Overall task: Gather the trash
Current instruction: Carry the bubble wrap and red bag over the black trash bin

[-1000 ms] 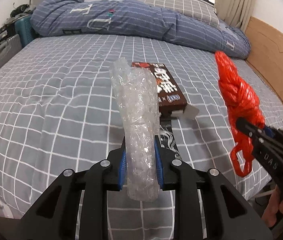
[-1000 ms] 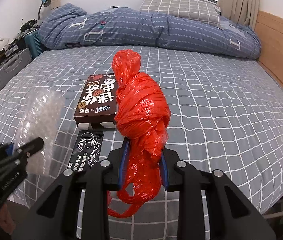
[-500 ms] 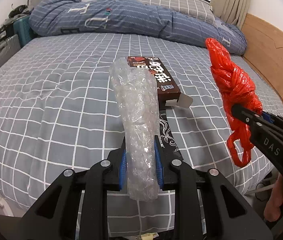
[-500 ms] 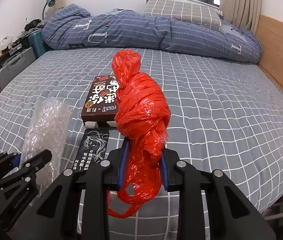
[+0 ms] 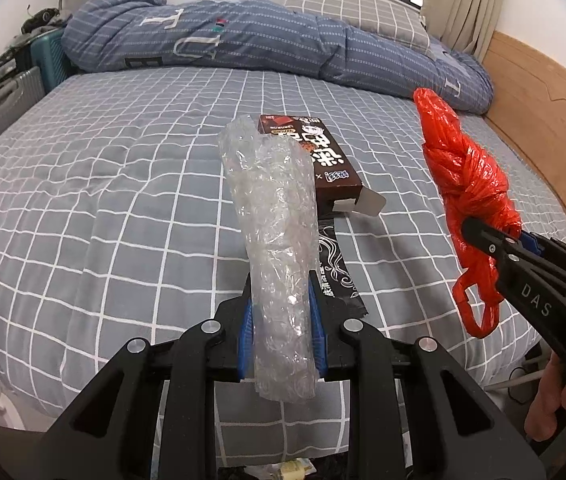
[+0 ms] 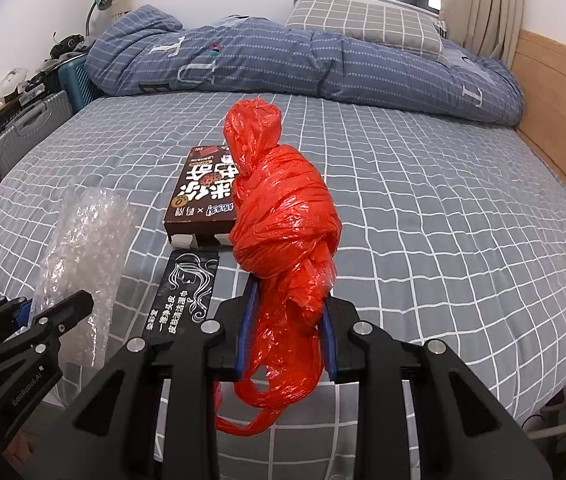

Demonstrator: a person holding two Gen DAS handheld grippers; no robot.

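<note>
My left gripper (image 5: 281, 320) is shut on a roll of clear bubble wrap (image 5: 273, 220) and holds it upright above the near edge of the bed. The bubble wrap also shows in the right wrist view (image 6: 83, 252). My right gripper (image 6: 287, 332) is shut on a knotted red plastic bag (image 6: 283, 220), held up to the right; the bag also shows in the left wrist view (image 5: 467, 184). A dark brown snack box (image 6: 203, 196) with an open end flap and a flat black packet (image 6: 183, 292) lie on the bed between the grippers.
The bed has a grey checked sheet (image 5: 103, 200), a rolled blue duvet (image 5: 243, 44) and a pillow (image 5: 355, 12) at the far end. A wooden bed frame (image 6: 555, 120) runs along the right. Suitcases (image 6: 23, 132) stand at the left. Cables lie on the floor at the right.
Both grippers have drawn back from the bed and lifted a little, each keeping its load. The box and black packet look farther away and have not moved.
</note>
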